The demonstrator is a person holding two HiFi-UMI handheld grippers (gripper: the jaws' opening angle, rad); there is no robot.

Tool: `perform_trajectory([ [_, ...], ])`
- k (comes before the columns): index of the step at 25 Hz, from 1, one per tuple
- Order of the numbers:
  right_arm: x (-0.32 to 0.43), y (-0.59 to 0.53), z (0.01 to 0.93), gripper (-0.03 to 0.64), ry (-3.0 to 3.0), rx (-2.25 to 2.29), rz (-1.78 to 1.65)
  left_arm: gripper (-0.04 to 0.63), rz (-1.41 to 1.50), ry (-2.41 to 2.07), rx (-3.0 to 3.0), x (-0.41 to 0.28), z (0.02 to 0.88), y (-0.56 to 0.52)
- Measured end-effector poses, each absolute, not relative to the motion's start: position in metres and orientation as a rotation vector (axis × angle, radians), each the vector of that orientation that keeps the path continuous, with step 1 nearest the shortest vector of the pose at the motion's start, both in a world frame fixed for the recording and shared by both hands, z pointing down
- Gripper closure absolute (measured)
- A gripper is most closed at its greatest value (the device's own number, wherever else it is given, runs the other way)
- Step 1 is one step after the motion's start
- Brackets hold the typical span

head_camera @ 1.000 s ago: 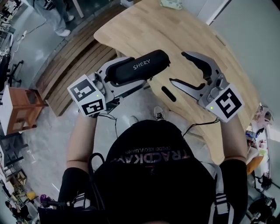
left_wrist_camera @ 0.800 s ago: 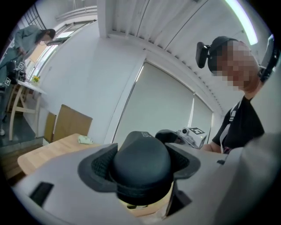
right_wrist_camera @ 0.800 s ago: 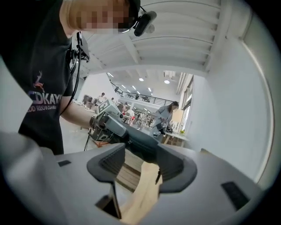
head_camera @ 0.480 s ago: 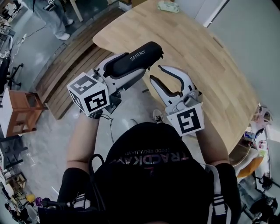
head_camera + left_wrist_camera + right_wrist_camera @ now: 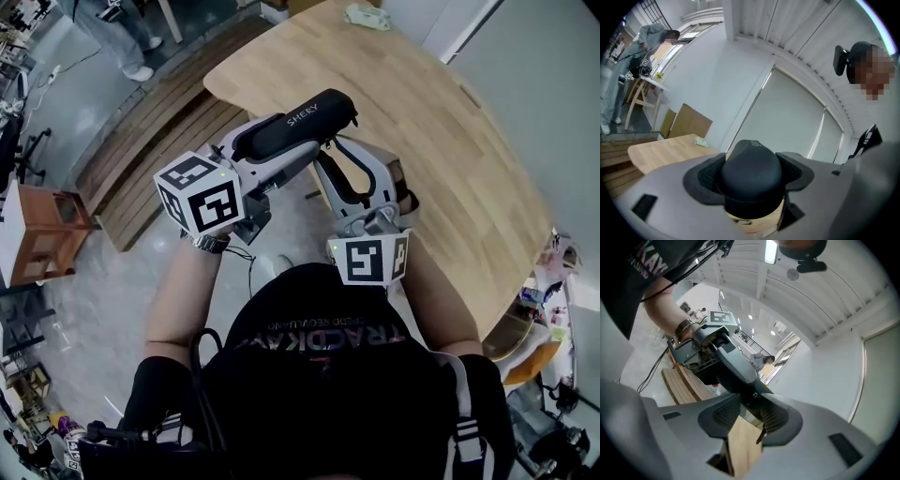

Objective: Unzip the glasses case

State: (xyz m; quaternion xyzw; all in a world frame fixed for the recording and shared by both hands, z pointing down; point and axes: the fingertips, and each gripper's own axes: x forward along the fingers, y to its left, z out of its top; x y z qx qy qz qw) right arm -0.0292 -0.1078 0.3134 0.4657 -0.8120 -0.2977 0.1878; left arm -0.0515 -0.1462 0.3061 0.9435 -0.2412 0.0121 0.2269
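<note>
A black glasses case [image 5: 298, 125] with white lettering is held level above the floor, just off the wooden table [image 5: 431, 122]. My left gripper [image 5: 281, 155] is shut on it; in the left gripper view the case's rounded end [image 5: 751, 174] sits pressed between both pads. My right gripper [image 5: 334, 157] reaches up beneath the case's far end. Its jaws have just been closing and now stand partly apart. In the right gripper view the case tip [image 5: 752, 392] lies at the fingertips and a small dark zip pull [image 5: 760, 434] hangs in the gap, with no pad pressing on it.
A slatted wooden bench [image 5: 159, 141] runs along the table's left edge. A brown stool [image 5: 42, 230] stands at far left. A person [image 5: 122, 37] stands at the top left. A small pale green item [image 5: 367, 14] lies at the table's far end.
The right gripper swung in from the right and came down to the case's underside, and its jaws narrowed from wide open. The left gripper rolled slightly and kept hold of the case.
</note>
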Motion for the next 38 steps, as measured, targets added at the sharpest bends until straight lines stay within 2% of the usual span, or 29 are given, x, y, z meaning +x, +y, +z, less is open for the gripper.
perform_trajectory([
  [2, -0.031, -0.109, 0.313, 0.494, -2.275, 1.325, -0.835, 0.252, 0.032, -0.671, 2.59, -0.055, 0.309, -0.147],
  [3, -0.032, -0.109, 0.313, 0.529, -2.282, 1.327, -0.825, 0.252, 0.034, -0.672, 2.588, -0.056, 0.309, -0.147],
  [10, -0.03, -0.111, 0.314, 0.592, -2.32, 1.324, -0.758, 0.252, 0.078, -0.71, 2.609, -0.061, 0.315, -0.148],
  [21, -0.027, -0.103, 0.314, 0.595, -2.527, 1.15, -0.467, 0.252, 0.141, -0.73, 2.843, -0.059, 0.308, -0.138],
  [38, 0.014, -0.095, 0.301, 0.595, -2.457, 1.09, -0.464, 0.255, 0.073, -0.39, 3.003, -0.067, 0.295, -0.101],
])
